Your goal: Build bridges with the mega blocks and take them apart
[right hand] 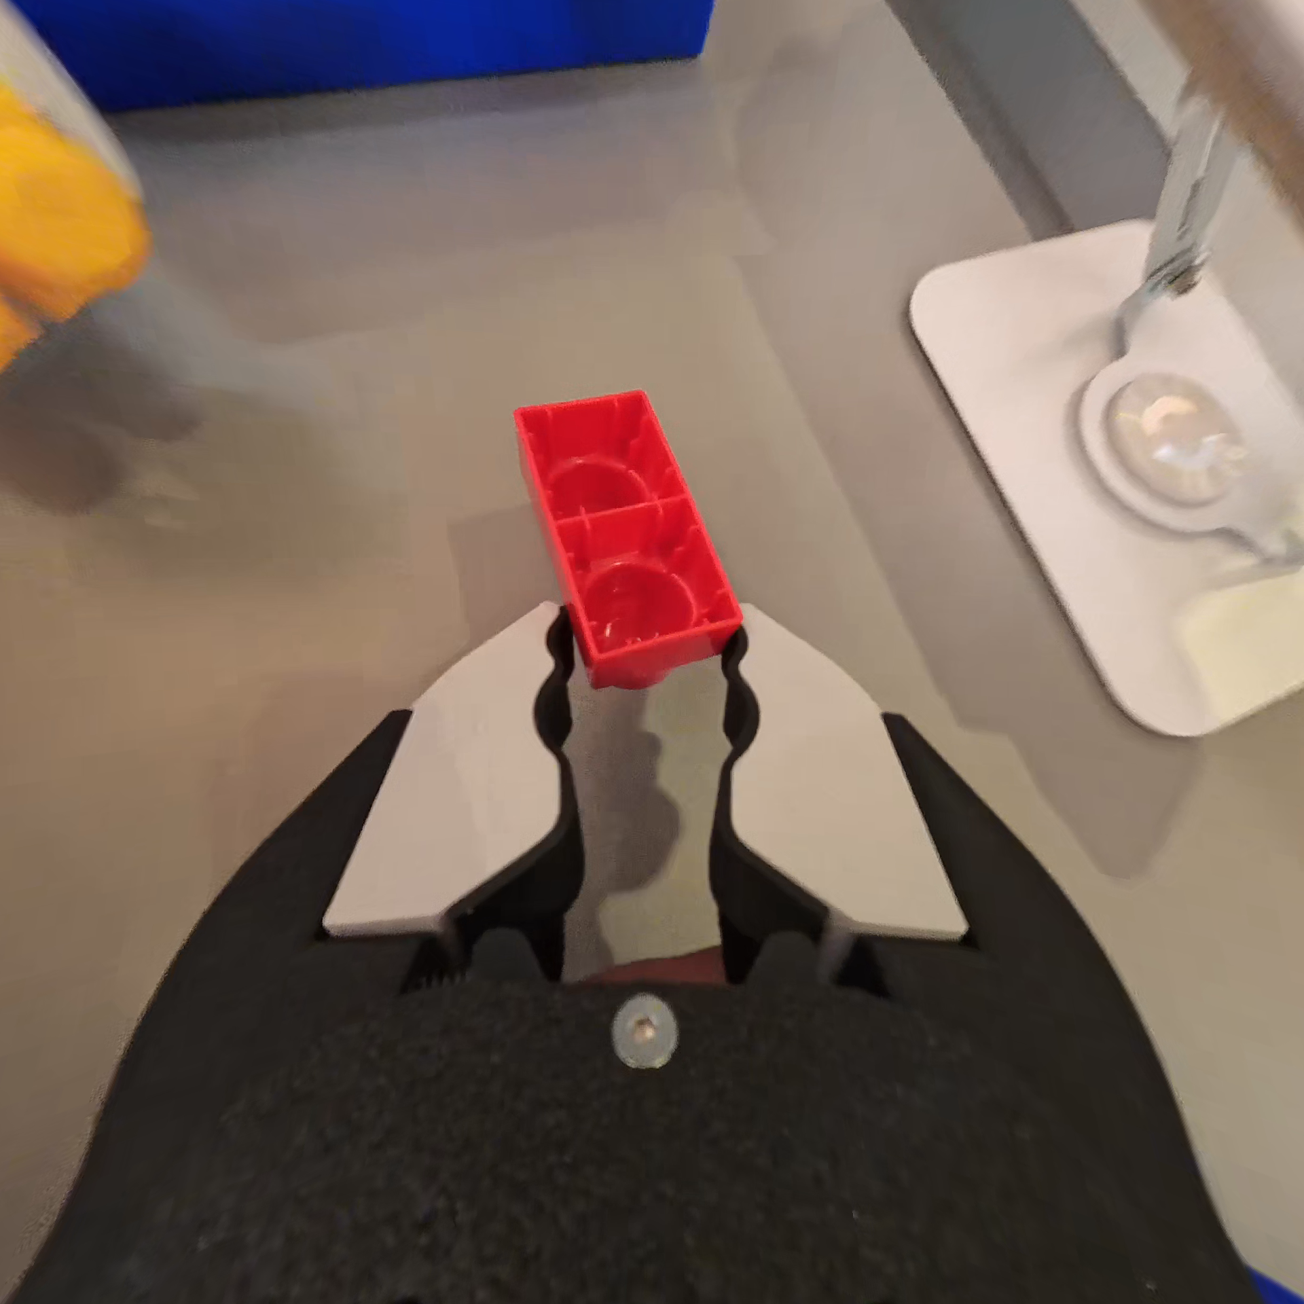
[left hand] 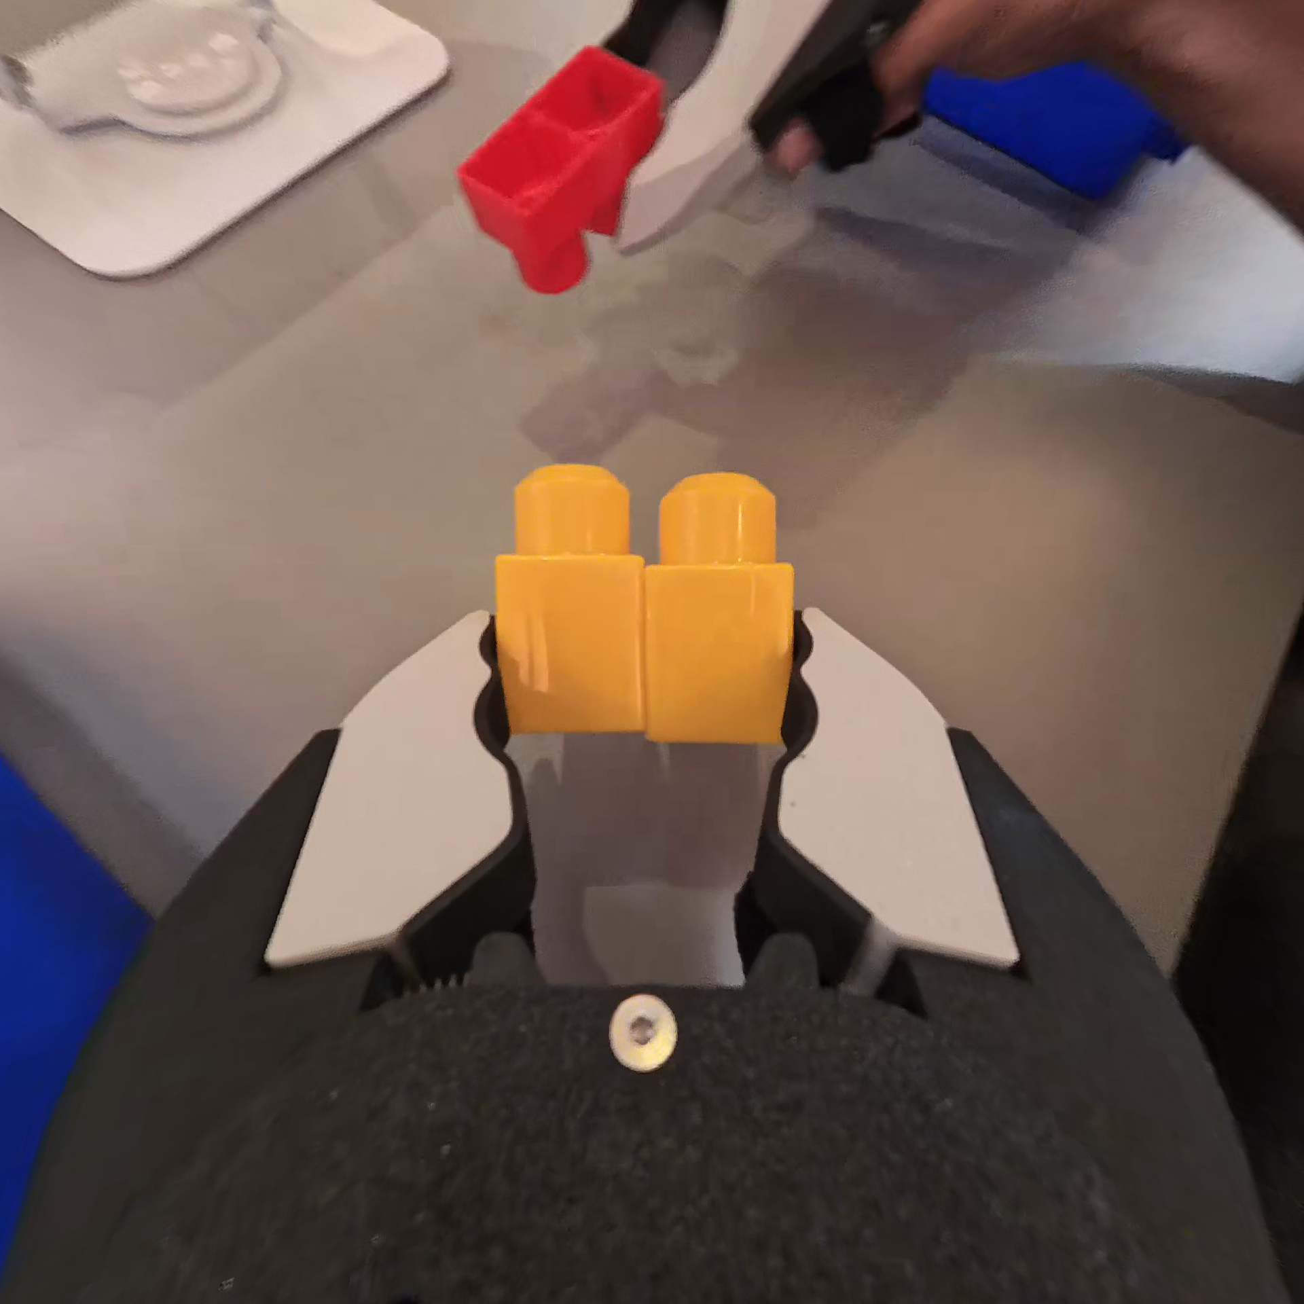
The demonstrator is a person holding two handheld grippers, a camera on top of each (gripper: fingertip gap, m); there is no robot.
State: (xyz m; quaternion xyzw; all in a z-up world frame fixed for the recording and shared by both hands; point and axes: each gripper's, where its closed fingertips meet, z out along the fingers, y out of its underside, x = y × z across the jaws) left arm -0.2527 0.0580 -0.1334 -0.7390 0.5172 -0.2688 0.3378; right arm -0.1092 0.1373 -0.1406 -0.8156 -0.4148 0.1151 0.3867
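We are gripping two yellow single-stud blocks (left hand: 643, 649) side by side, studs pointing away, in the left tool (left hand: 646, 677); the right tool (right hand: 646, 653) is clamping a red two-stud block (right hand: 624, 536), hollow underside facing its camera; both are hanging above the grey counter (right hand: 353, 635).

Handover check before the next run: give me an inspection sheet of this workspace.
Surface: grey table, glossy.
Job's things: two yellow blocks side by side, studs pointing away; red block, hollow underside towards the camera.
Clutter: nothing seen.
Grippers: left gripper shut on the yellow blocks; right gripper shut on the red block's end, both off the table.
Cables: nothing seen.
Surroundings: white lamp base; blue box.
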